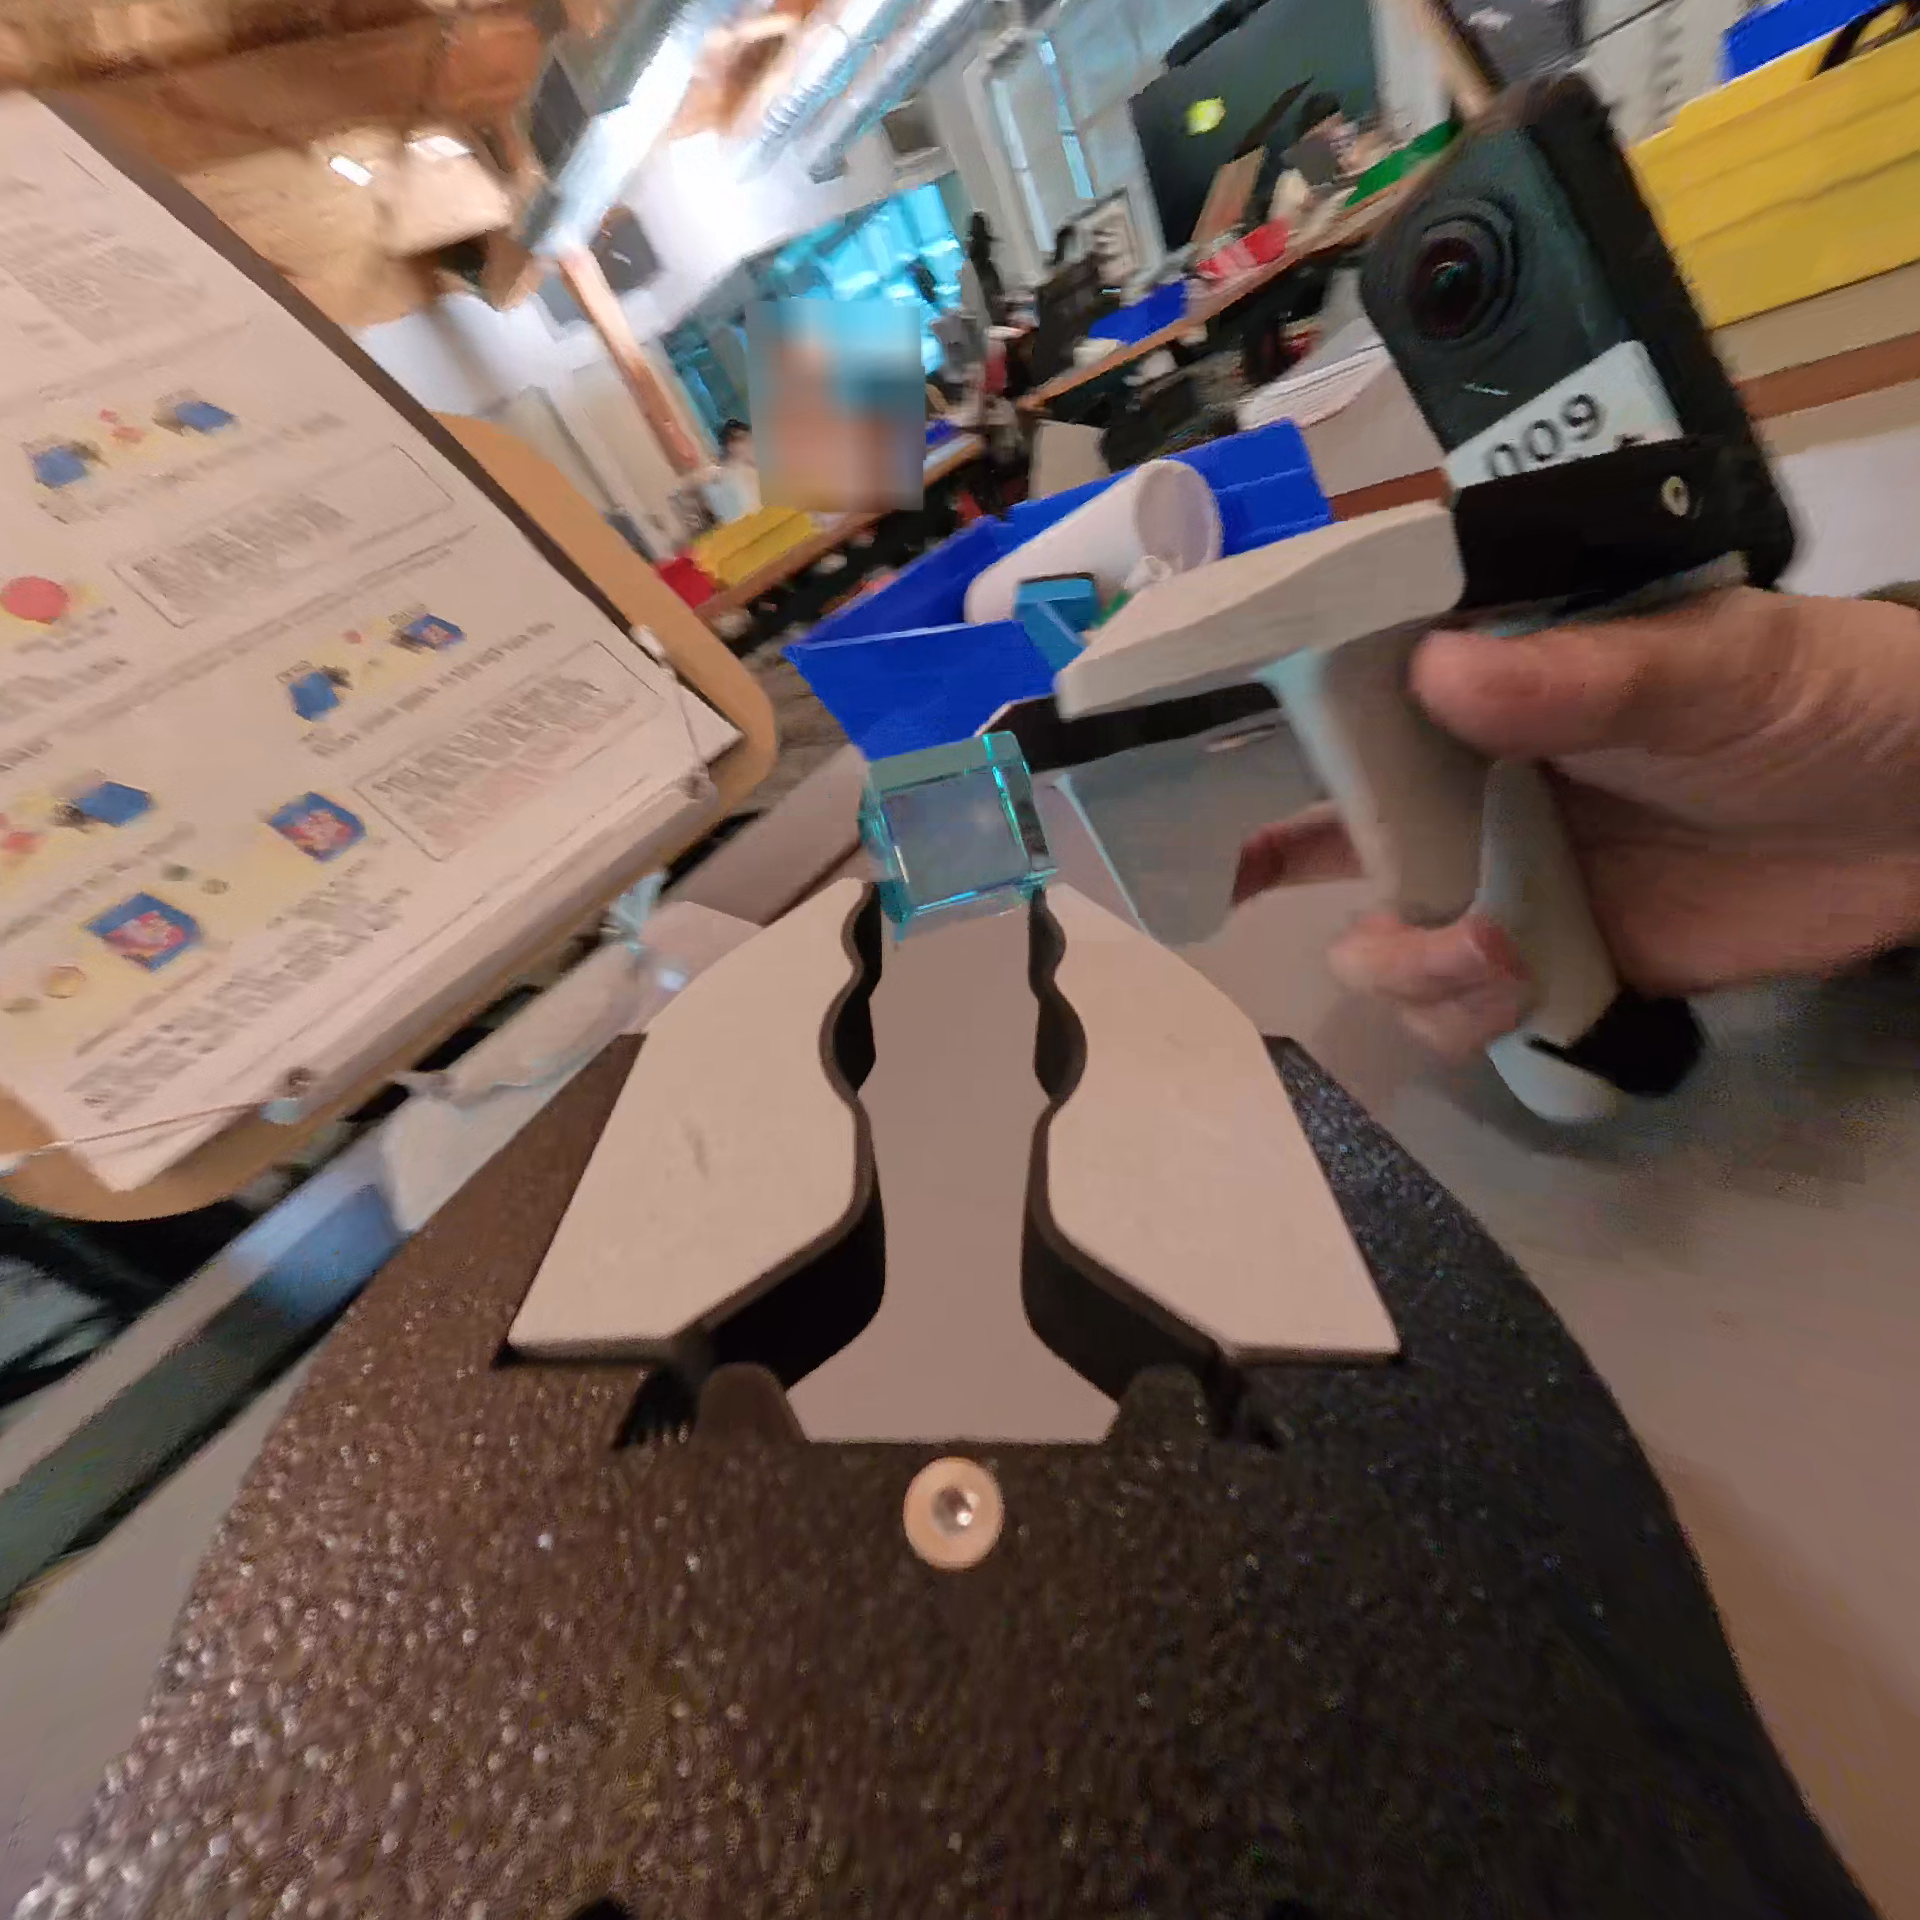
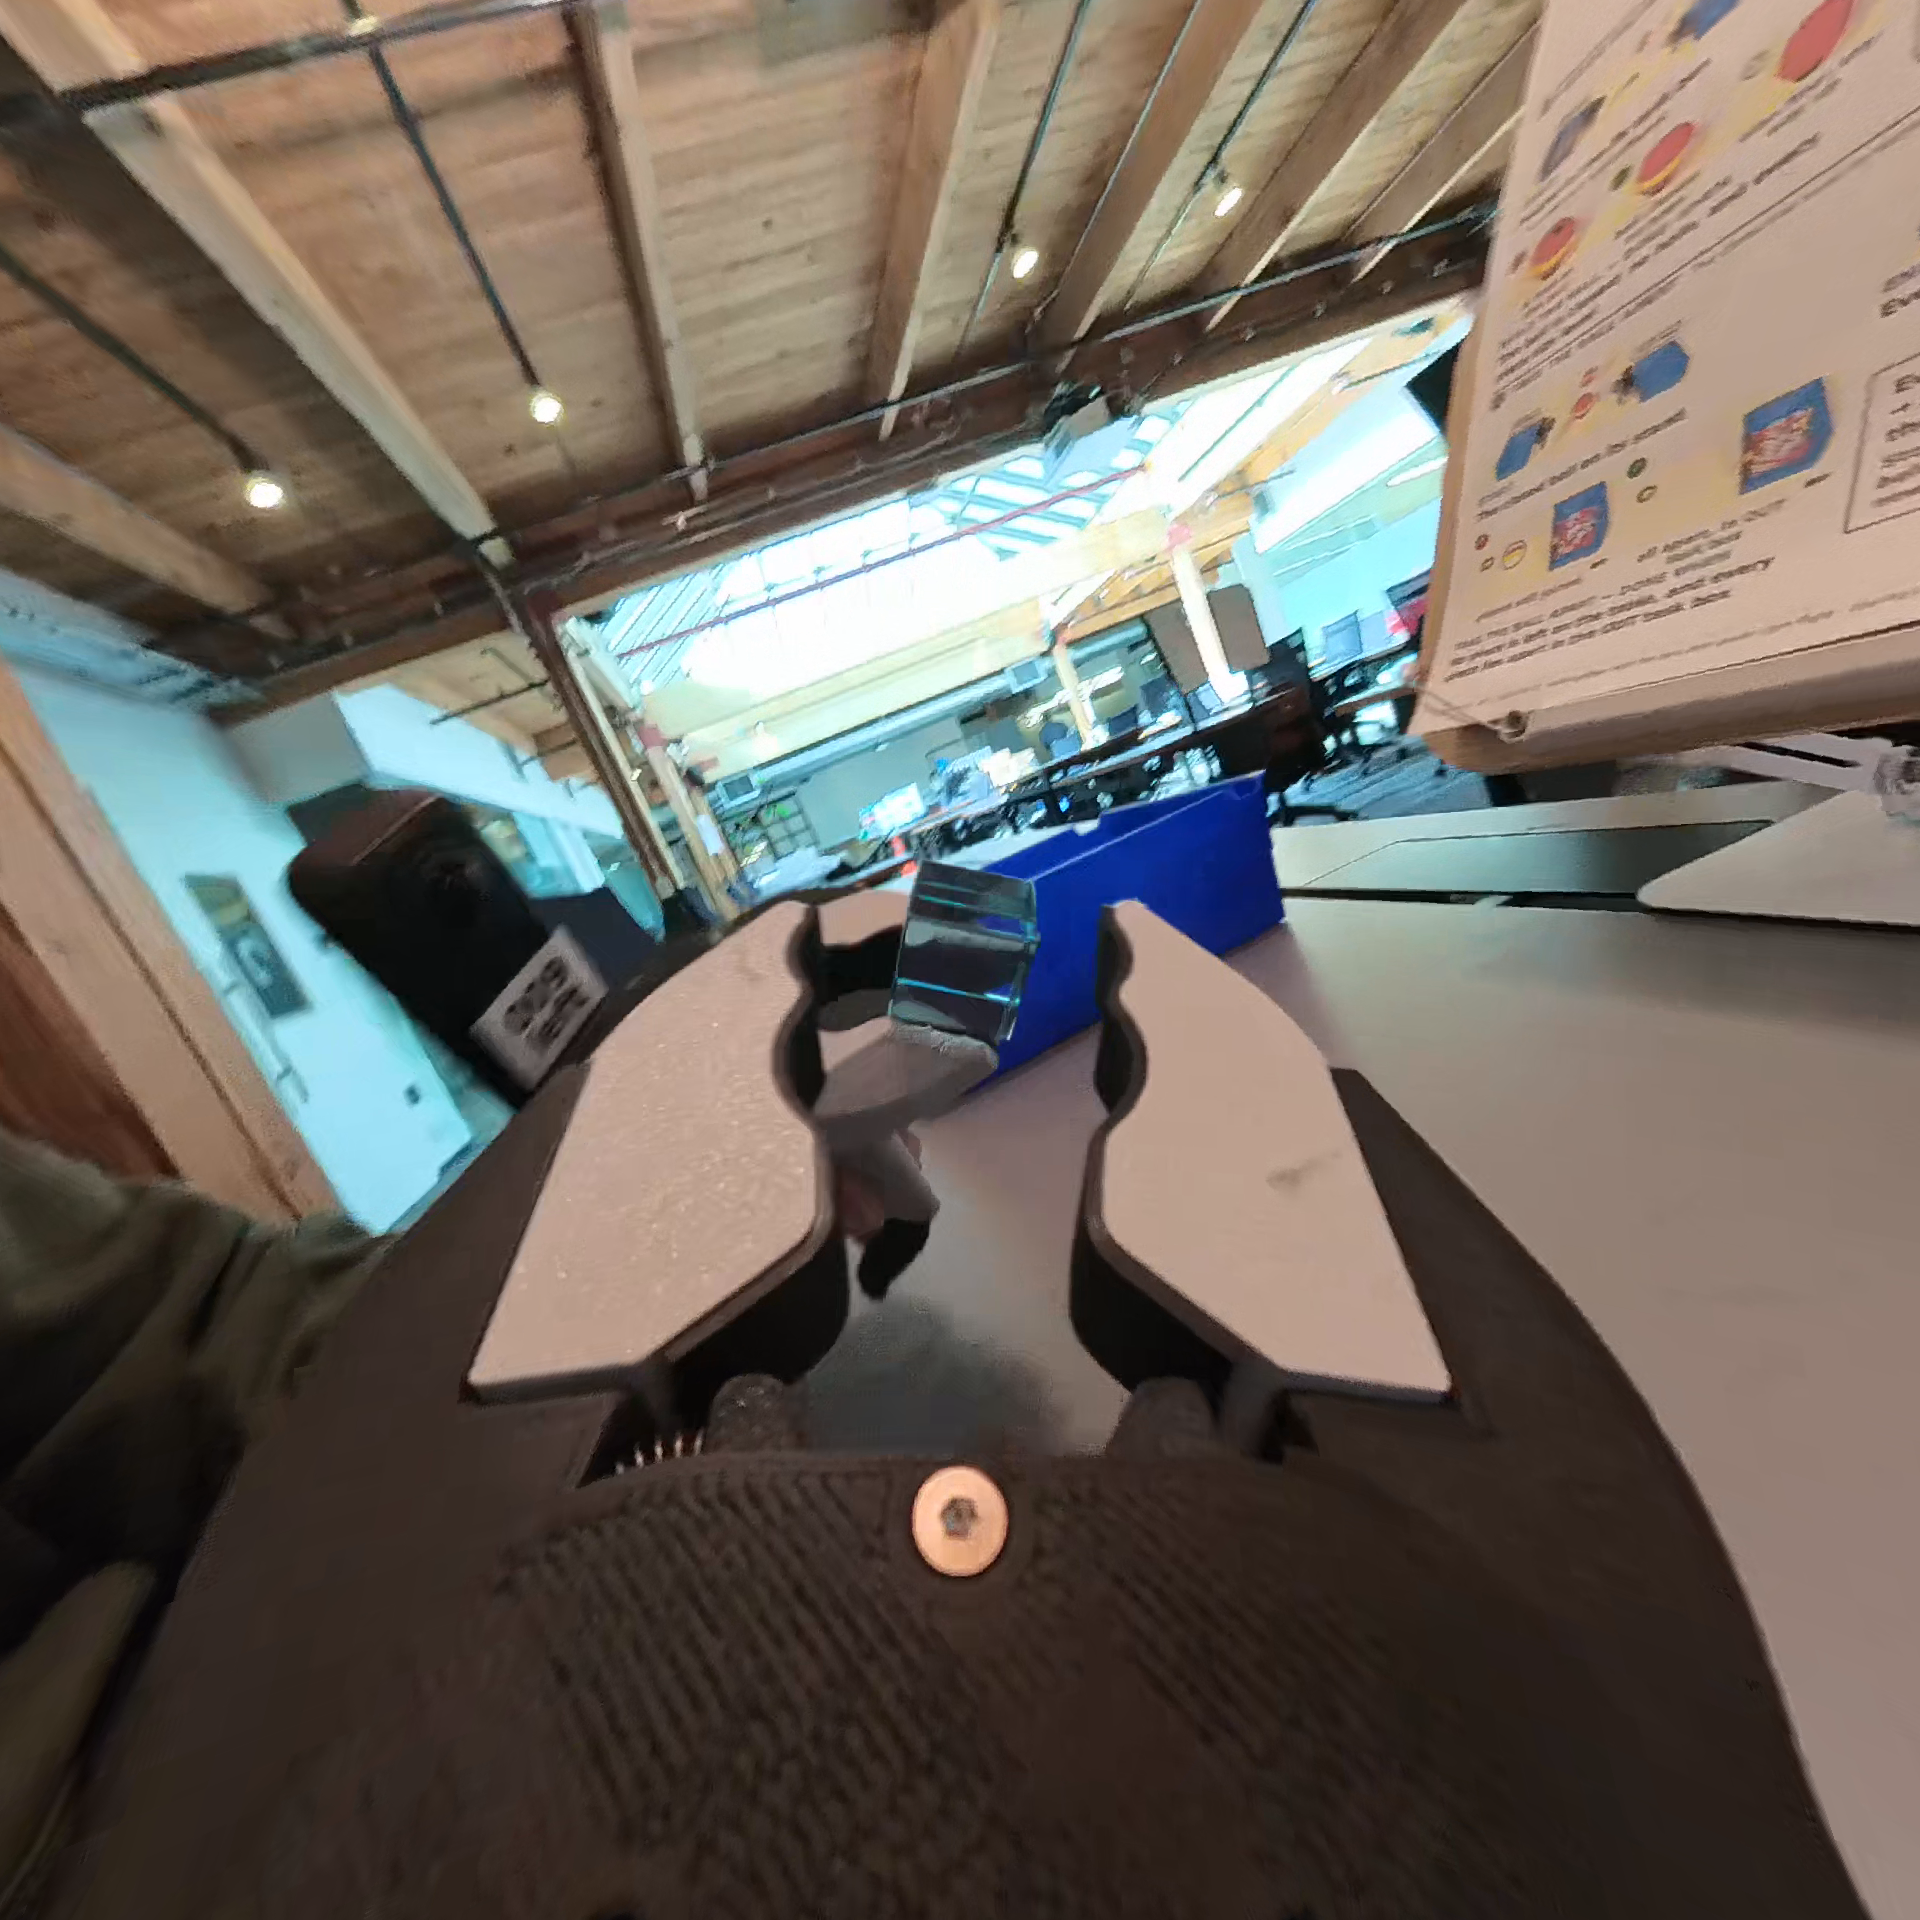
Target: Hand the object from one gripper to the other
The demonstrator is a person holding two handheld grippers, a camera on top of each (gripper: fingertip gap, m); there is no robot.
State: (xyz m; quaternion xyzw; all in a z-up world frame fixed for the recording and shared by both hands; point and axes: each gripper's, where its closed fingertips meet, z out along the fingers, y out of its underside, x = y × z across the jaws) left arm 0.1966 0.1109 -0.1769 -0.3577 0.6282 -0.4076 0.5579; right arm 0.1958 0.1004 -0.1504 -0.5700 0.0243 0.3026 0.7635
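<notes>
A clear teal-edged cube (image 1: 951,831) is pinched between the tips of my left gripper (image 1: 954,906), held above the table. My right gripper (image 1: 1070,691) comes in from the right, held by a hand (image 1: 1683,790), with its fingertips just at the cube's upper right. In the right wrist view my right gripper (image 2: 961,920) is open and the cube (image 2: 966,956) sits between its fingertips with a gap on each side. The left gripper's grey fingers (image 2: 914,1070) hold the cube from below there.
A blue bin (image 1: 914,665) with a white roll (image 1: 1101,540) stands behind the cube; it also shows in the right wrist view (image 2: 1143,894). A printed sheet on a board (image 1: 260,623) stands at left. The pale table (image 2: 1558,1143) stretches to the right. Yellow bins (image 1: 1787,177) stand far right. Only a small space, under 4 cm, lies between the two pairs of fingers.
</notes>
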